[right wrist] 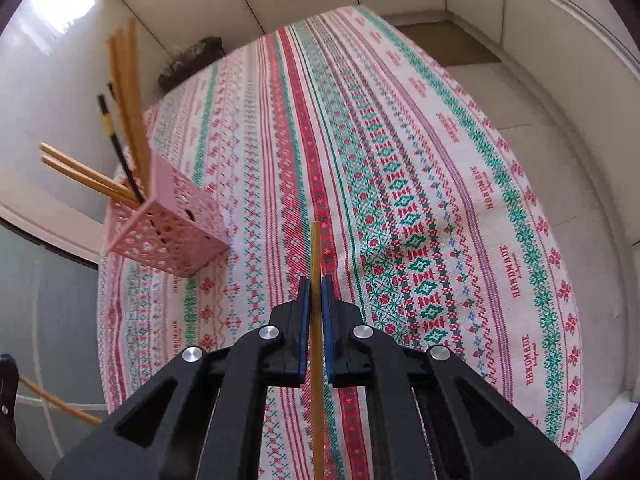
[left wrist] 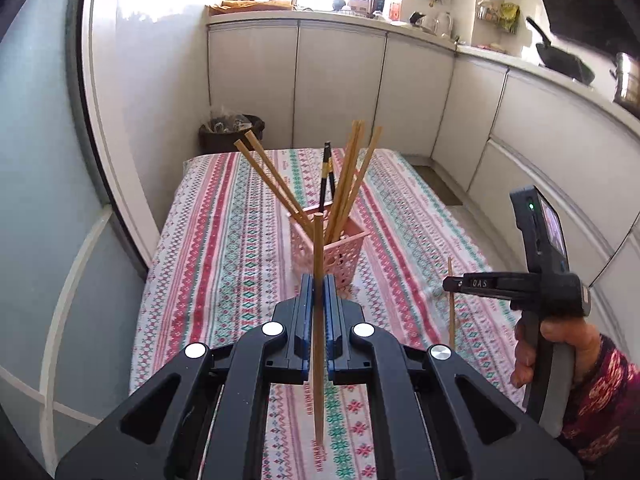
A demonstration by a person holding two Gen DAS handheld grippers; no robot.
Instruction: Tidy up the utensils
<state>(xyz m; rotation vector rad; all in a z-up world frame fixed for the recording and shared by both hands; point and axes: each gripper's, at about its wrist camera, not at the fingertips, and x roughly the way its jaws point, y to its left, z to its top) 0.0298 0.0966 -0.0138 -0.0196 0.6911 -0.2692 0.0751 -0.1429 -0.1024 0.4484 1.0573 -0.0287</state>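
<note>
Chopsticks: several are standing in the pink basket (left wrist: 336, 254) on the bench (right wrist: 400, 160).
Left tongs (left wrist: 319, 290): clamping one wooden chopstick (left wrist: 318, 340).
Right tongs (right wrist: 315, 292): gripping another chopstick (right wrist: 316, 252).

Place: home kitchen.
Evidence: white cabinets (left wrist: 340, 80) under a cluttered countertop (left wrist: 424, 30), black wok (left wrist: 560, 60), kettle (left wrist: 444, 24), patterned tablecloth (right wrist: 400, 160).

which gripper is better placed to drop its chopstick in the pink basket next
Probably left: the left gripper holds its chopstick directly before the pink basket. The right gripper sits off beside it.
</note>
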